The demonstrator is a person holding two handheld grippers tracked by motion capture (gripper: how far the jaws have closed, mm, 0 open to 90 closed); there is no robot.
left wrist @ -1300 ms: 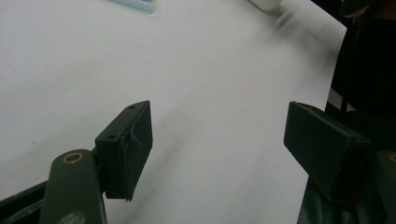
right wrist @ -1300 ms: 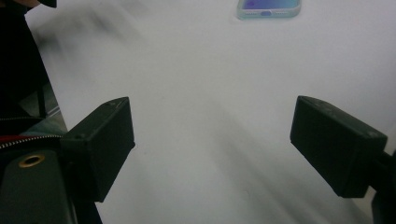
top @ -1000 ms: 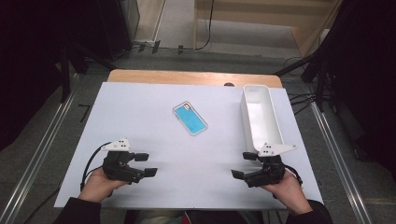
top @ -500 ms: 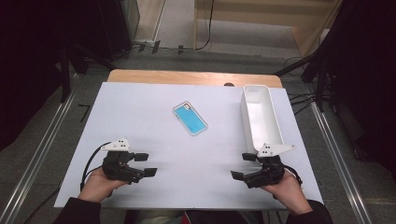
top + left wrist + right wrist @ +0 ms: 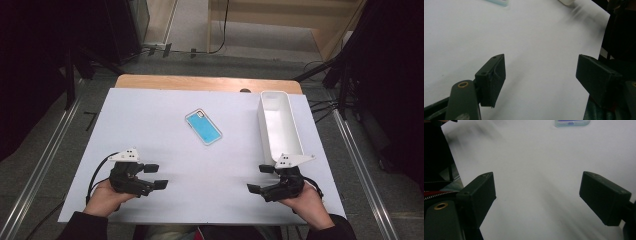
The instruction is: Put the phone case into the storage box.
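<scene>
Beyond both grippers, toward the far edge of the white tabletop point(image 5: 150, 115), a phone point(image 5: 203, 127) with a blue back is seen lying flat, well apart from either hand. Taking the phone as the landmark, the left gripper point(image 5: 156, 176) is held to its near left and the right gripper point(image 5: 259, 178) to its near right; the white bin point(image 5: 295, 135) stands just right of it, with bare tabletop between. The phone's long axis is laid on a slant, its camera end far-left and its other end near-right, toward the right gripper. The two grippers seem about equally far from it; the right is judged a little better placed, since the phone's short edge point(image 5: 572, 123) is met almost squarely straight ahead in the right gripper view, while only a corner of the phone point(image 5: 498, 2) is caught in the left gripper view. Jaws of both grippers are held wide apart, with nothing between them. Any reach would have to be made forward and inward.
</scene>
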